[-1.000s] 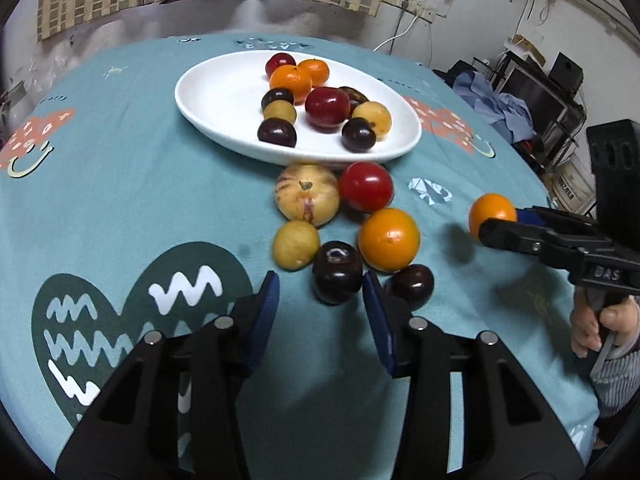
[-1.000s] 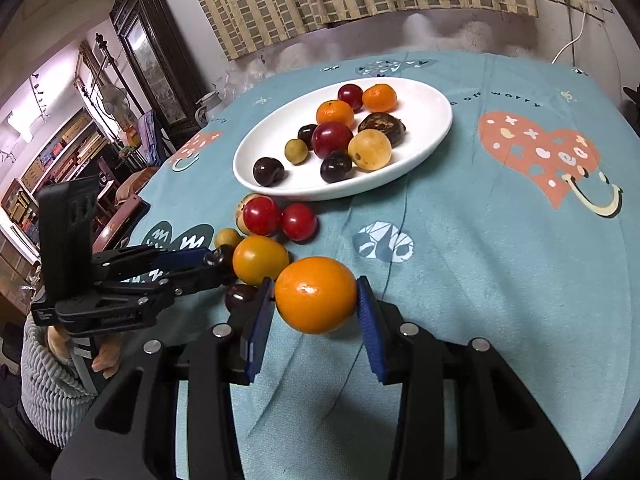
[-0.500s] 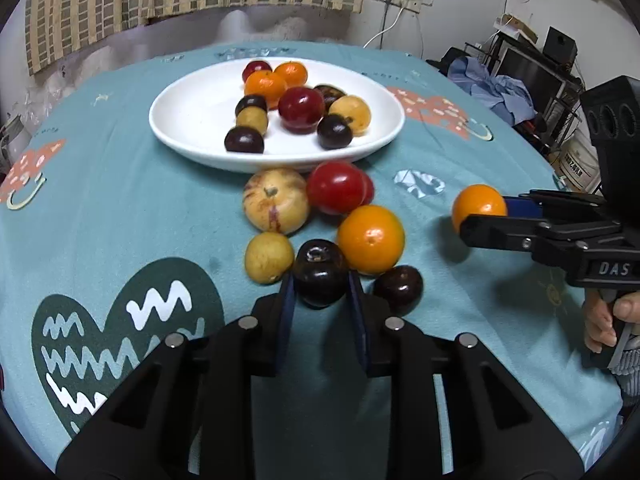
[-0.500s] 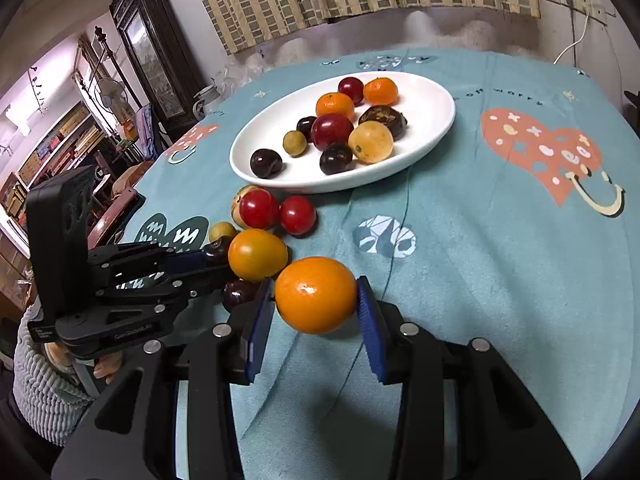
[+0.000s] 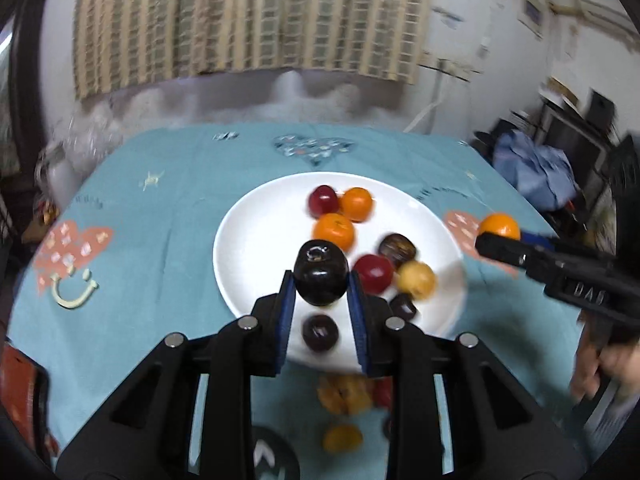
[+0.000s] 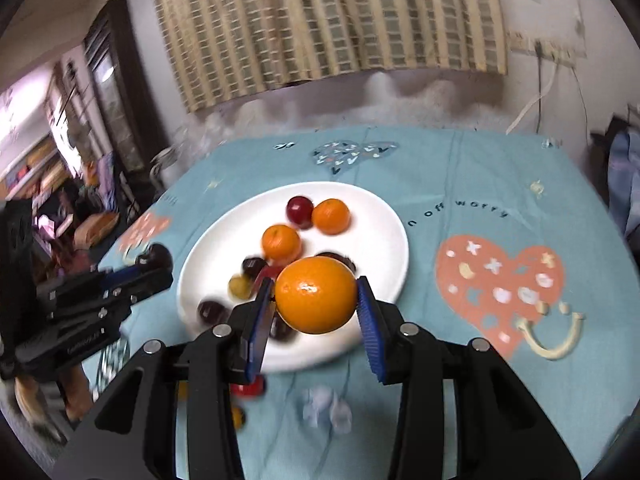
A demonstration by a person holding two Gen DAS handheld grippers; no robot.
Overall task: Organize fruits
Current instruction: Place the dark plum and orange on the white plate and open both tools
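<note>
My left gripper [image 5: 321,286] is shut on a dark plum [image 5: 320,278] and holds it in the air over the near part of the white plate [image 5: 256,236]. My right gripper [image 6: 316,300] is shut on an orange [image 6: 316,295] and holds it above the plate's [image 6: 384,232] near right side. The plate holds several fruits: two oranges, red and dark plums, a yellow one. The right gripper with its orange [image 5: 499,227] shows at the right of the left wrist view. The left gripper [image 6: 154,262] shows at the left of the right wrist view.
Several loose fruits [image 5: 344,394] lie on the teal tablecloth [image 5: 168,216] near the plate's front edge, partly hidden by my fingers. A red fruit [image 6: 249,387] lies below the plate in the right wrist view. Furniture and clutter stand beyond the table's edges.
My left gripper closed on the dark plum, lifted it and carried it over the plate. My right gripper rose and moved over the plate with the orange.
</note>
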